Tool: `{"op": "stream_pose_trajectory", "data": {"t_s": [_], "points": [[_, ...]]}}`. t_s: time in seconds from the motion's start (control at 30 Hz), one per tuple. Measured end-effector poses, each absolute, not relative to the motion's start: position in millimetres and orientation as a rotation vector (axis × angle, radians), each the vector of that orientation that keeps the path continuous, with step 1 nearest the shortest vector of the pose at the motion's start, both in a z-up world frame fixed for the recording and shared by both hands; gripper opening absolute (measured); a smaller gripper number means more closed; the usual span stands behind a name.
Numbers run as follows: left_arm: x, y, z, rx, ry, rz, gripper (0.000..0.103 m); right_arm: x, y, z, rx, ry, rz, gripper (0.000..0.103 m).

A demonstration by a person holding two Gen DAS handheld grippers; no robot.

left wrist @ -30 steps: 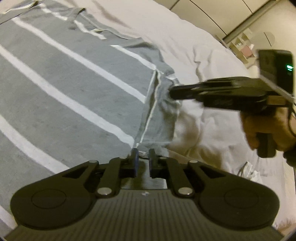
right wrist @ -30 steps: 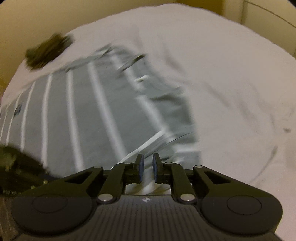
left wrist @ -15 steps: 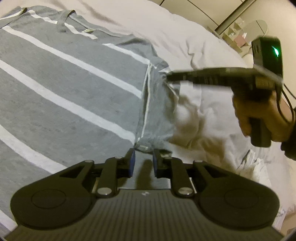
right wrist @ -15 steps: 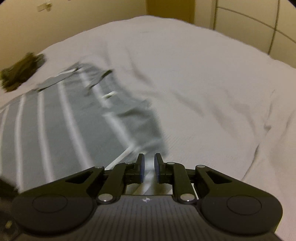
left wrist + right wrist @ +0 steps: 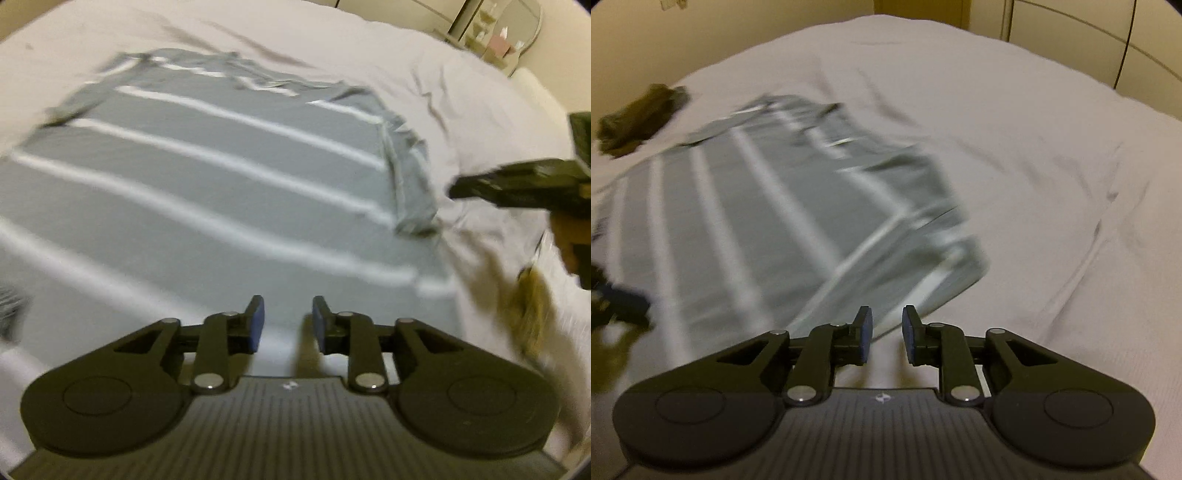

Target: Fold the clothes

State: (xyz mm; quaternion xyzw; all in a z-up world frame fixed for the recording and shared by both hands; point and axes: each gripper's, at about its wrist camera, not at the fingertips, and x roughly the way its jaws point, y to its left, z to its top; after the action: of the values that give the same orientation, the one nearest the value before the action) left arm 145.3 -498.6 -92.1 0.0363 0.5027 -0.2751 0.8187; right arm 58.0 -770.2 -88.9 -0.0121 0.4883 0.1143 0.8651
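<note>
Grey striped shirt (image 5: 207, 206) is spread flat on bed (image 5: 1015, 147); left gripper (image 5: 284, 321) and right gripper (image 5: 886, 328) are held apart-jawed, empty; sleeve (image 5: 410, 184) should be pinched cleanly at hem.

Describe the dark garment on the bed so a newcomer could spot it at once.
Start from the white bedsheet, then find the grey striped shirt spread on it. Beyond the shirt's far corner, near the wall, lies a crumpled dark olive garment: bunched and unstriped, unlike the flat shirt.
</note>
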Motion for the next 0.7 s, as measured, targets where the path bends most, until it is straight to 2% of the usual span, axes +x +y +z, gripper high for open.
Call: {"op": "stream_pose_trajectory", "data": {"t_s": [0.3,0.37,0.43,0.7], "points": [[82.8,-348.1,-57.1,0.448,1.028,-0.662,0.038,-56.1,-649.3,-57.8,-0.005,1.063,0.289,0.034],[71.5,-315.1,-56.5,0.566,0.974,-0.724,0.047,-76.2,-613.9,-53.9,-0.023,1.072,0.273,0.035],[61.6,-284.5,-58.5,0.696,0.914,-0.790,0.049,-91.6,-578.8,-53.0,-0.032,1.079,0.237,0.037],[59.1,-214.5,-88.7,1.129,0.655,-0.948,0.050,-117.8,-472.2,-60.4,-0.012,1.142,0.139,0.038]]}}
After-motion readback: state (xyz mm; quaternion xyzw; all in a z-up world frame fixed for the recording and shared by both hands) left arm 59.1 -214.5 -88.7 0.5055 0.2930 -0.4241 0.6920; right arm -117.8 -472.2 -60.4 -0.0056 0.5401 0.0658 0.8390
